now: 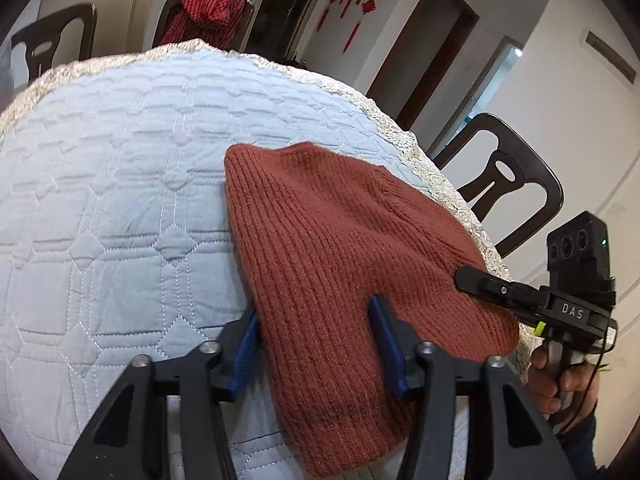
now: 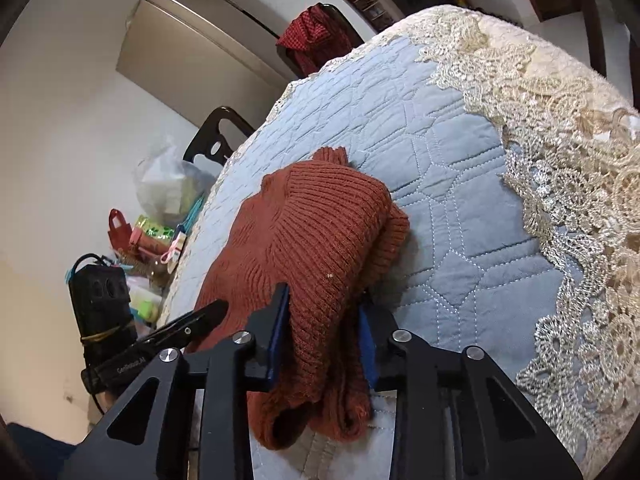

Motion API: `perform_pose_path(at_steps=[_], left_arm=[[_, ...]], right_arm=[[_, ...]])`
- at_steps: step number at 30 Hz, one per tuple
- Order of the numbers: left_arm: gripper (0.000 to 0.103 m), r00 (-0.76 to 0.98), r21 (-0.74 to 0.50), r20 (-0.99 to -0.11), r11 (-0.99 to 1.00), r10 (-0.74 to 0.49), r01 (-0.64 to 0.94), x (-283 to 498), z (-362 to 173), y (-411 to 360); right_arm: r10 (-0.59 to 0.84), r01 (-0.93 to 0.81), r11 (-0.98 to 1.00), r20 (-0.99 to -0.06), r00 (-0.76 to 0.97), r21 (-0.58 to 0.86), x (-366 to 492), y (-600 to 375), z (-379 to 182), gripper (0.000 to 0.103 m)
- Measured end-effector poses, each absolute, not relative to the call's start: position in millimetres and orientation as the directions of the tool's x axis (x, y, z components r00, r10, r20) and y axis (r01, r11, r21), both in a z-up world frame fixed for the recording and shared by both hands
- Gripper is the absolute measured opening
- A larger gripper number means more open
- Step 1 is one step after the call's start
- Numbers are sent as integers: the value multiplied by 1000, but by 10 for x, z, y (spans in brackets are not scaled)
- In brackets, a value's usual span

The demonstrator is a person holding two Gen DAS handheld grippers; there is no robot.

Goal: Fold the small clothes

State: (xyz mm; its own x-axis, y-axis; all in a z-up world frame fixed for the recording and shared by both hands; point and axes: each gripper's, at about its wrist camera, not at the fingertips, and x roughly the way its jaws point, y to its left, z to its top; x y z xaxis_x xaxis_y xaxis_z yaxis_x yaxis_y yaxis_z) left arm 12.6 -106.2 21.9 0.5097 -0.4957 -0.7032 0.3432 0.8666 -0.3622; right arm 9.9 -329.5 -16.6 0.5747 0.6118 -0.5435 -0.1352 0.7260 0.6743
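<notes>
A rust-brown ribbed knit garment point(image 1: 340, 240) lies on the pale blue quilted table cover point(image 1: 120, 200), close to its lace edge. My left gripper point(image 1: 314, 312) has its blue pads pressed on the garment's near left part, with knit bunched between them. In the right wrist view the same garment point(image 2: 320, 220) is humped up in folds, and my right gripper point(image 2: 324, 300) is shut on its near end. The left wrist view shows the right gripper's black fingers point(image 1: 484, 284) on the garment's right edge. The left gripper's finger point(image 2: 200, 316) shows beside it in the right wrist view.
A wide lace border point(image 2: 560, 160) runs round the cover. Dark wooden chairs point(image 1: 508, 184) stand around the table, one with a red checked cloth point(image 1: 208, 12) over its back. Bags and clutter point(image 2: 160, 220) sit beyond the table's left side. A hand point(image 1: 568, 376) holds the right gripper's handle.
</notes>
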Motion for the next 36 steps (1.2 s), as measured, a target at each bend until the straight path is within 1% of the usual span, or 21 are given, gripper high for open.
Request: perform_pose_path(at_steps=[3,6,13,16,24,27,33,36], left_arm=[[37,533,-327,-698,875,-479,357,91,295,-1078],[35,546,-321,-687,874,-480,365,59,362,-1045],[35,597,-303,-651,881,-469,362,51,539,-801],[35,615,-307,-644,890,-454,336,127,567,-601],[35,687,-257,-621,926,-377,276,349,710,5],[35,703,-256,-615,934,-357,251,490,747,209],[35,727,-245,-611,948,-313,202,719,677,574],[35,711,-263,-638,951,-296,161,875,482,726]], right_arm=[[603,-144,734,-540,587,663,74,-3261,-84,29],[599,-161,740,-531,600,653,34,-3230,18,28],[610,-226,747,-510,606,625,51,-2983,254,27],[631,-263,737,-496,596,622,190,-2784,323,27],[693,-364,703,-473,543,611,587,-2139,399,27],[716,-388,684,-464,522,618,778,-1894,414,27],[742,-426,664,-468,481,615,1083,-1504,376,27],[748,-428,659,-478,461,618,1238,-1403,261,27]])
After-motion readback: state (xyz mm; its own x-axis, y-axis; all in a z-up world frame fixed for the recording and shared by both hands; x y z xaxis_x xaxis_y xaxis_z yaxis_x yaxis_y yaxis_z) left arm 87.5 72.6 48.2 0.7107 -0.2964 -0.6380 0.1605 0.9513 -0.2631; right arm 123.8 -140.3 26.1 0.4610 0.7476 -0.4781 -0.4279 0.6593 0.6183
